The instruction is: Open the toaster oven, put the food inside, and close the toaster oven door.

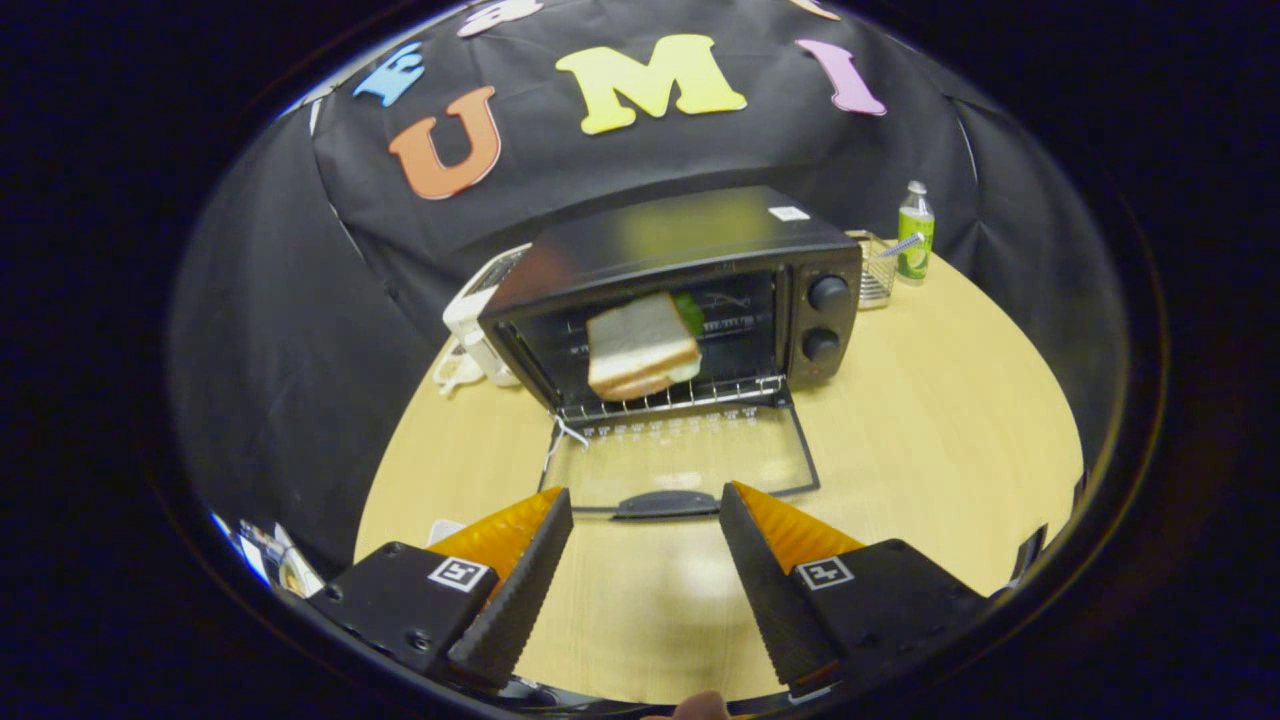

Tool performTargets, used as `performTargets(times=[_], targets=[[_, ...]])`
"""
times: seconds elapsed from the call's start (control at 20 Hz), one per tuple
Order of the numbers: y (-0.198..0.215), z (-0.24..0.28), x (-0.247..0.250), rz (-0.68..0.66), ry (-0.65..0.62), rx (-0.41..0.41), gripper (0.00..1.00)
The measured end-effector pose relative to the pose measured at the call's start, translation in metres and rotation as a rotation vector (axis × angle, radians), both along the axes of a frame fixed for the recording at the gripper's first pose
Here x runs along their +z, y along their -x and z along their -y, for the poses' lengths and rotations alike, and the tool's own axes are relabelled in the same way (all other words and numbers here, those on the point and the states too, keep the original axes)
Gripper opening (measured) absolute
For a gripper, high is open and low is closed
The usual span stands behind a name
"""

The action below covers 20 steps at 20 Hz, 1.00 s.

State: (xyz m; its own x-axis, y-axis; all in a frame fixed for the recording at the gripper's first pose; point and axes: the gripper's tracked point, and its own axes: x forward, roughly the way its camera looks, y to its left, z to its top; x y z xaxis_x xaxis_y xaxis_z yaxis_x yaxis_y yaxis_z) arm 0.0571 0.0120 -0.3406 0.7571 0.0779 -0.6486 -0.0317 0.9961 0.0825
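Two fingers of the gripper (645, 500) stand wide apart and hold nothing above the wooden table (950, 430), just short of the toaster oven's (690, 270) lowered glass door (680, 465), while the sandwich (640, 347) rests on the oven's wire rack (670, 398).

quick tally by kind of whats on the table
toaster oven, door down: 1
sandwich on its rack: 1
white appliance beside the oven: 1
wire basket: 1
green bottle: 1
total: 5
gripper fingers open, holding nothing
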Motion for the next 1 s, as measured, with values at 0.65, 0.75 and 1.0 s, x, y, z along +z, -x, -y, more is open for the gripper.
performTargets(times=[0.65,0.75,1.0], targets=[[-0.014,0.001,-0.099,-0.112,0.124,-0.027,0.96],[-0.019,0.004,-0.108,-0.115,0.133,-0.047,0.96],[-0.037,0.007,-0.122,-0.107,0.146,-0.074,0.96]])
